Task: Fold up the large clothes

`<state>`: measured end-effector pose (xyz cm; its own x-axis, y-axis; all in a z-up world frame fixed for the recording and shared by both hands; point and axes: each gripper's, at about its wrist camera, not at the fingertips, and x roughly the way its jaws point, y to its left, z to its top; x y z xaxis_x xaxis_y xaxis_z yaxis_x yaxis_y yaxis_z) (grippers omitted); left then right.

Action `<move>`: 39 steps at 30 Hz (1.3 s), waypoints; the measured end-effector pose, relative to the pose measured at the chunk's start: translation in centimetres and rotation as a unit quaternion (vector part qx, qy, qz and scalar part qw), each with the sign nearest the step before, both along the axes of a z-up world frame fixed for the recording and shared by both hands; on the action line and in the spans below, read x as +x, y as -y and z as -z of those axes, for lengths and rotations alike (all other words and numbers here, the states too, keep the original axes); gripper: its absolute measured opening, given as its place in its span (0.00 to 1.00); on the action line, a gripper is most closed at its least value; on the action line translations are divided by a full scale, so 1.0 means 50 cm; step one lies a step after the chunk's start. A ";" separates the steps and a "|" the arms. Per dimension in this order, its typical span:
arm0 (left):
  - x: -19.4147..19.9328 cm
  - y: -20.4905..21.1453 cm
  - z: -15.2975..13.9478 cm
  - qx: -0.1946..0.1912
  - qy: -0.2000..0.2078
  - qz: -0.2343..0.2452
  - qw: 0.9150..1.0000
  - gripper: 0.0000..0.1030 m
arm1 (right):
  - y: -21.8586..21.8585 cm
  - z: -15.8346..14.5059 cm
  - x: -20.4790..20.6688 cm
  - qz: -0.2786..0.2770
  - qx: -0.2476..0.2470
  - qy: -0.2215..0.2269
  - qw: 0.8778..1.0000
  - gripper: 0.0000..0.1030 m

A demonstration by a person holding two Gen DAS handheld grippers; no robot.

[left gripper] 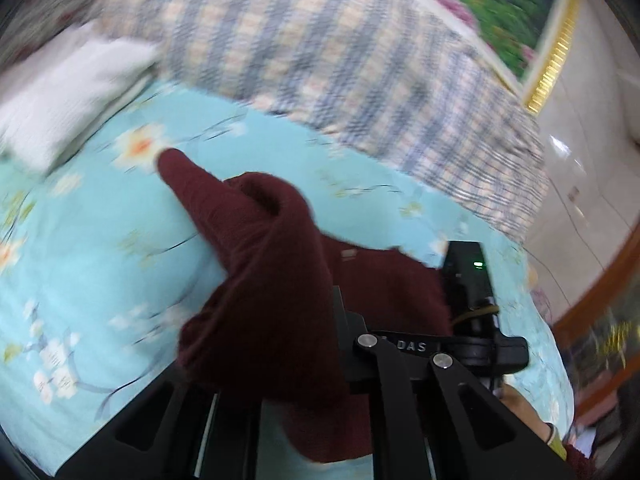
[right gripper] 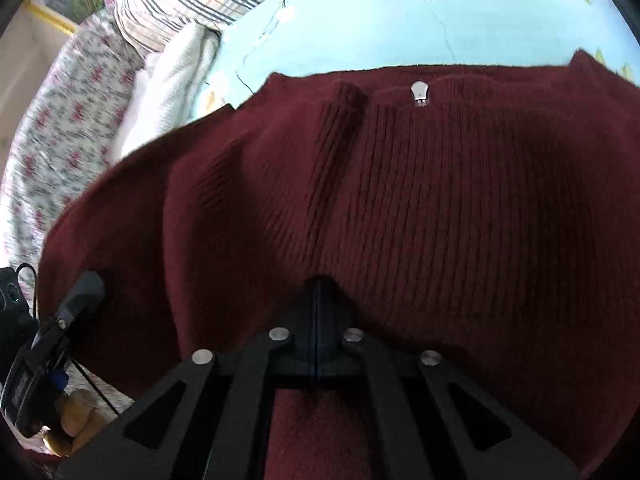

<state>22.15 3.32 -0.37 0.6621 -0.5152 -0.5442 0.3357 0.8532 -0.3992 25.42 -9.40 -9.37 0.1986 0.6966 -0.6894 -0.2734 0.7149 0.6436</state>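
A dark red knitted sweater point(right gripper: 440, 200) lies on a light blue flowered bedsheet point(right gripper: 400, 20); a small white label point(right gripper: 419, 92) shows at its collar. My right gripper point(right gripper: 318, 292) is shut on the sweater's ribbed edge, fabric bunched around its closed fingers. In the left wrist view my left gripper point(left gripper: 332, 300) is shut on a fold of the sweater point(left gripper: 272, 260), lifted above the bedsheet point(left gripper: 100, 260); a sleeve end points up and left. The fabric hides the left fingertips. The right gripper's body point(left gripper: 468, 280) shows beside it. The left gripper shows at the lower left of the right wrist view point(right gripper: 80, 292).
A plaid quilt point(left gripper: 340, 60) lies along the far side of the bed, with a white folded cloth point(left gripper: 72, 88) next to it. A framed landscape picture point(left gripper: 500, 12) hangs on the wall. A flowered cover point(right gripper: 52, 140) lies at the bed's left.
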 end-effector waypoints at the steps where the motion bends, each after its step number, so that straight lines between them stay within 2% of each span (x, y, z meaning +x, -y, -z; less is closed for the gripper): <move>1: -0.004 0.026 -0.013 0.004 0.010 0.016 1.000 0.08 | 0.026 0.000 0.000 0.006 0.036 -0.016 0.999 0.00; 4: -0.025 0.136 -0.045 0.024 0.045 0.077 0.996 0.07 | 0.131 -0.014 0.003 0.061 0.129 -0.034 0.989 0.04; 6: -0.047 0.225 -0.036 0.041 0.058 0.128 0.989 0.07 | 0.221 -0.014 0.008 0.106 0.213 -0.049 0.970 0.29; 7: -0.056 0.259 -0.020 0.054 0.063 0.143 0.986 0.07 | 0.273 -0.007 0.009 0.129 0.266 -0.063 0.953 0.67; 8: -0.062 0.282 -0.006 0.065 0.065 0.149 0.984 0.07 | 0.297 -0.003 0.010 0.139 0.288 -0.067 0.945 0.83; 9: -0.069 0.316 0.025 0.090 0.063 0.157 0.981 0.07 | 0.333 0.003 0.009 0.154 0.316 -0.064 0.934 0.89; 11: -0.067 0.343 0.075 0.107 0.040 0.173 0.978 0.07 | 0.361 0.020 0.011 0.160 0.328 -0.077 0.928 0.88; 12: -0.067 0.347 0.094 0.112 0.032 0.175 0.978 0.06 | 0.370 0.032 0.012 0.158 0.344 -0.088 0.921 0.88; 13: -0.070 0.346 0.105 0.119 0.030 0.174 0.977 0.06 | 0.376 0.041 0.012 0.158 0.358 -0.095 0.915 0.88; 14: -0.073 0.341 0.109 0.119 0.031 0.174 0.977 0.06 | 0.378 0.044 0.013 0.156 0.360 -0.096 0.915 0.88; 16: -0.079 0.329 0.104 0.115 0.036 0.178 0.977 0.06 | 0.366 0.041 0.019 0.144 0.340 -0.097 0.924 0.87; 18: -0.088 0.321 0.091 0.118 0.052 0.181 0.975 0.06 | 0.345 0.030 0.033 0.129 0.305 -0.092 0.939 0.86; 20: -0.092 0.317 0.084 0.120 0.058 0.182 0.974 0.06 | 0.330 0.015 0.054 0.116 0.255 -0.087 0.956 0.73; 21: -0.092 0.314 0.084 0.119 0.058 0.183 0.974 0.06 | 0.318 0.014 0.067 0.111 0.228 -0.088 0.963 0.70; 22: -0.091 0.312 0.085 0.117 0.055 0.183 0.975 0.06 | 0.302 0.014 0.085 0.105 0.193 -0.092 0.971 0.62; 23: -0.088 0.311 0.086 0.116 0.049 0.182 0.975 0.06 | 0.294 0.017 0.096 0.099 0.174 -0.096 0.975 0.46; 24: -0.087 0.310 0.086 0.116 0.047 0.182 0.975 0.06 | 0.291 0.024 0.107 0.091 0.154 -0.102 0.979 0.36; 25: -0.089 0.311 0.081 0.117 0.047 0.181 0.975 0.06 | 0.280 0.032 0.118 0.083 0.135 -0.110 0.981 0.17; 27: -0.099 0.318 0.060 0.111 0.055 0.185 0.975 0.06 | 0.291 0.034 0.110 0.074 0.129 -0.105 0.983 0.16; 29: -0.110 0.333 0.036 0.098 0.068 0.194 0.974 0.07 | 0.309 -0.017 0.095 0.069 0.136 -0.053 0.987 0.16; 31: -0.125 0.363 0.014 0.085 0.079 0.212 0.970 0.07 | 0.348 -0.089 0.072 0.067 0.161 0.012 0.985 0.15; 32: -0.127 0.374 0.014 0.084 0.080 0.216 0.969 0.07 | 0.356 -0.114 0.068 0.070 0.155 0.034 0.985 0.15; 34: -0.127 0.411 0.031 0.089 0.071 0.234 0.965 0.07 | 0.394 -0.145 0.041 0.078 0.112 0.084 0.987 0.15; 36: -0.119 0.445 0.079 0.099 0.042 0.251 0.962 0.07 | 0.422 -0.129 0.035 0.090 0.092 0.085 0.988 0.15; 39: -0.111 0.470 0.131 0.114 0.008 0.261 0.959 0.07 | 0.461 -0.048 0.044 0.120 0.057 0.038 0.990 0.15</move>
